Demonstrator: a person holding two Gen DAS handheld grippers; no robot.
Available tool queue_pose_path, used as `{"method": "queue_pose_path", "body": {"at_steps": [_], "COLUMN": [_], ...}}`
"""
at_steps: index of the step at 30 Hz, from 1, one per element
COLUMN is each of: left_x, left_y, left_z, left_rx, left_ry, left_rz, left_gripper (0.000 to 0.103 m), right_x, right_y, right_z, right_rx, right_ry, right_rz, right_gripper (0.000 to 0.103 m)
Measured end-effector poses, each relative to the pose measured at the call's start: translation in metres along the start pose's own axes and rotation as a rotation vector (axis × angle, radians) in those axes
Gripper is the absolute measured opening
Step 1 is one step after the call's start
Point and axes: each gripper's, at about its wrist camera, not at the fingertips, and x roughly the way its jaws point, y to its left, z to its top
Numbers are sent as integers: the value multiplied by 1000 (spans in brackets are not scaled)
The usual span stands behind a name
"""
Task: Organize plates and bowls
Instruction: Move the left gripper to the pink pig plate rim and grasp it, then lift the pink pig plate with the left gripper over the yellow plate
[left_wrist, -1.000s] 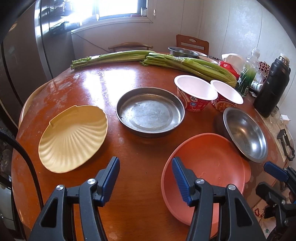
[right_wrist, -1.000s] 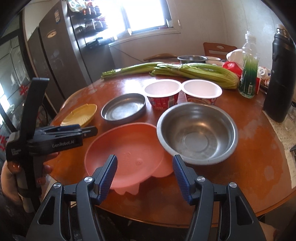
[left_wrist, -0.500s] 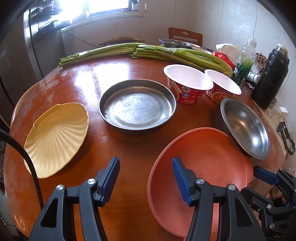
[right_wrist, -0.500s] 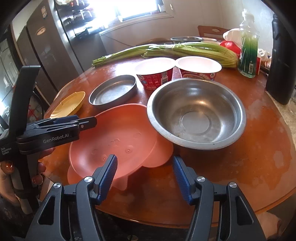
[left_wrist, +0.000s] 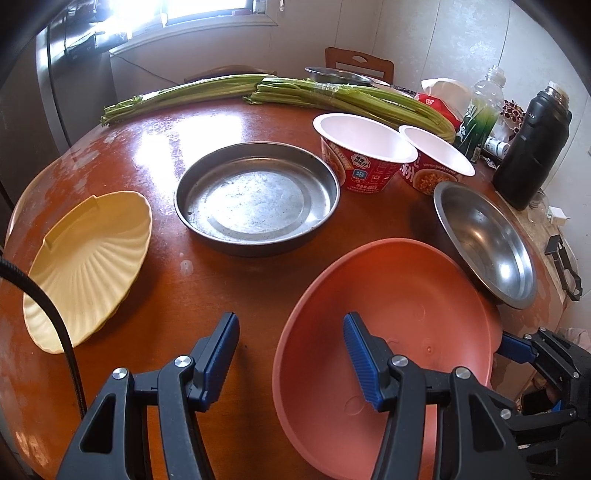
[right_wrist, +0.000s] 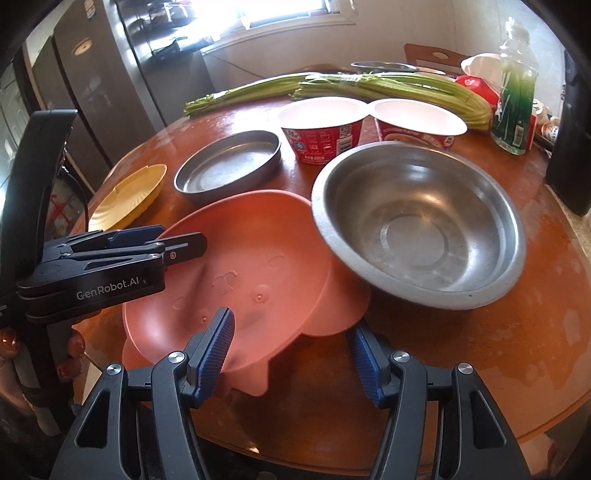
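A pink plate lies at the near edge of the round wooden table. My left gripper stands open over the plate's left rim, one finger inside the rim and one outside. My right gripper is open at the pink plate's near edge, its pads clear of the plate. A steel bowl rests on the plate's right edge. Beyond are a flat steel pan, a yellow shell plate and two paper noodle bowls.
Celery bunches lie across the far side. A black flask and a green bottle stand at the right. A fridge stands left of the table. The table's near edge is close under my right gripper.
Both grippers have sunk and come closer to the pink plate, which now fills more of each view. The jaws stand as wide as before.
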Motion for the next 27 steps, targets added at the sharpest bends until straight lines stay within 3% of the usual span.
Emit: {"method": "queue_pose_path", "body": {"at_steps": [11, 27], "left_x": [-5, -27], "left_y": [3, 10], "left_z": [-10, -16], "left_rx": [-22, -22], "left_ry": [0, -44], "left_rz": [-62, -35], "left_gripper": [54, 53], "right_x": [6, -1], "right_y": [22, 48], "right_z": [0, 2], "right_rx": [-71, -151], "right_ry": [3, -37], "right_rz": [18, 9], "right_gripper": [64, 64]}}
